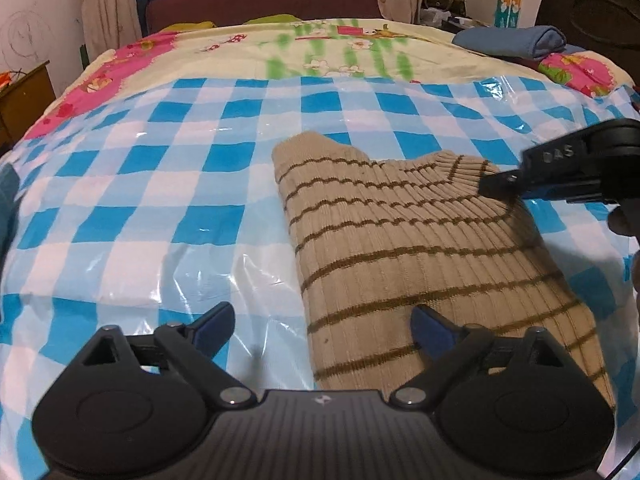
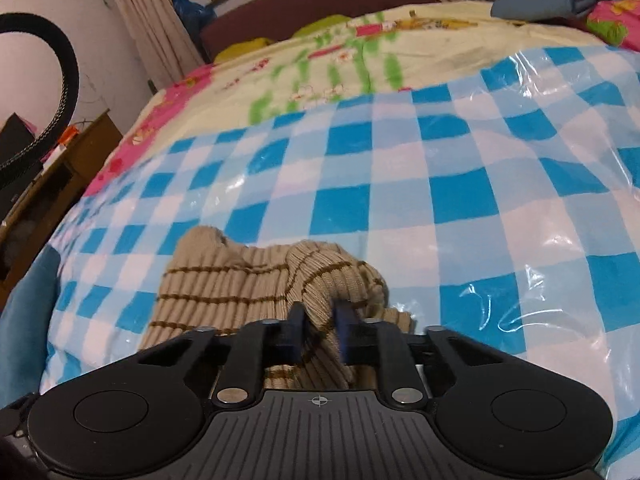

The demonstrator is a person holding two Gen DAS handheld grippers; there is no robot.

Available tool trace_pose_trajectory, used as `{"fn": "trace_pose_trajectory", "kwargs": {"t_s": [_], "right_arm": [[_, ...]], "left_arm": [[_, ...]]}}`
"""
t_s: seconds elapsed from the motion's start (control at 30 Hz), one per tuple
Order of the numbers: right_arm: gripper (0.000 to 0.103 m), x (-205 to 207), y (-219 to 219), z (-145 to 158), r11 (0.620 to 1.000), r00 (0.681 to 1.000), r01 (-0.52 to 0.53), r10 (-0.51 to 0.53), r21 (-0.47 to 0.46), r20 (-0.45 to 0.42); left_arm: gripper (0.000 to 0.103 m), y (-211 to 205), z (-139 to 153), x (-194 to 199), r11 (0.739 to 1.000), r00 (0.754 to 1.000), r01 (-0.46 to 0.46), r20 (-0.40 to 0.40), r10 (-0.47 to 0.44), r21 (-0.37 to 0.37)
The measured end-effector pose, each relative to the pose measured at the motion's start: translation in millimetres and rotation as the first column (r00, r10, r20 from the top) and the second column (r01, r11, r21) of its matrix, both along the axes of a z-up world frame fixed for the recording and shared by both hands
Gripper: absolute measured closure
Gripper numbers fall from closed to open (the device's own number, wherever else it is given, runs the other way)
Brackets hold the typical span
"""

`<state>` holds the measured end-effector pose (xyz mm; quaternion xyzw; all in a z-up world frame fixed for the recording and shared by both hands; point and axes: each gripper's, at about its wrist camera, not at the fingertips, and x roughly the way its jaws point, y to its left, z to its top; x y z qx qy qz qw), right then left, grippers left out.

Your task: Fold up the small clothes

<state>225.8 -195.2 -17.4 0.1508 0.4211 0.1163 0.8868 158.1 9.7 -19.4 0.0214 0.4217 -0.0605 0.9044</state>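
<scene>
Currently right gripper is clamped on a bunched fold of the striped beige knit, which lies on the blue checkered plastic sheet. Left gripper spread wide, straddling the knit's near edge.

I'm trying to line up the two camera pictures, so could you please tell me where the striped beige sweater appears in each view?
Left wrist view: the sweater lies right of centre, running to the lower right, with the right gripper pinching its far right edge.
Right wrist view: the sweater sits low, left of centre, bunched between that gripper's fingers.
Shared landmark: the blue-checked plastic sheet under it.
</scene>
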Motion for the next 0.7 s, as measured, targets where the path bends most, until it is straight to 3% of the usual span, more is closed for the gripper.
{"fn": "trace_pose_trajectory", "kwargs": {"t_s": [0.2,0.37,0.5,0.6,0.7], "right_arm": [[0.095,-0.7,-34.2,20.3,0.989,0.991,0.093,-0.103,0.118,0.082],[0.095,16.7,-11.4,-12.3,0.997,0.997,0.071,-0.07,-0.044,0.021],[0.09,9.8,-23.2,-16.8,0.994,0.994,0.105,-0.105,-0.012,0.002],[0.087,5.8,-22.4,-7.5,0.995,0.996,0.084,-0.084,-0.052,0.01],[0.084,-1.1,-16.8,18.5,0.989,0.991,0.101,-0.091,-0.108,0.095]], "left_arm": [[0.002,1.1,6.1,1.8,0.999,0.994,-0.038,0.102,0.041,-0.033],[0.001,-6.5,-10.7,9.1,0.999,0.998,-0.032,0.047,0.033,-0.028],[0.001,-2.0,-6.8,7.0,0.998,0.998,-0.031,0.05,0.033,-0.05],[0.001,-1.4,-8.5,8.7,0.998,0.999,-0.026,0.045,0.028,-0.052],[0.001,-1.8,-8.8,8.4,0.998,0.999,-0.022,0.046,0.025,-0.051]]}}
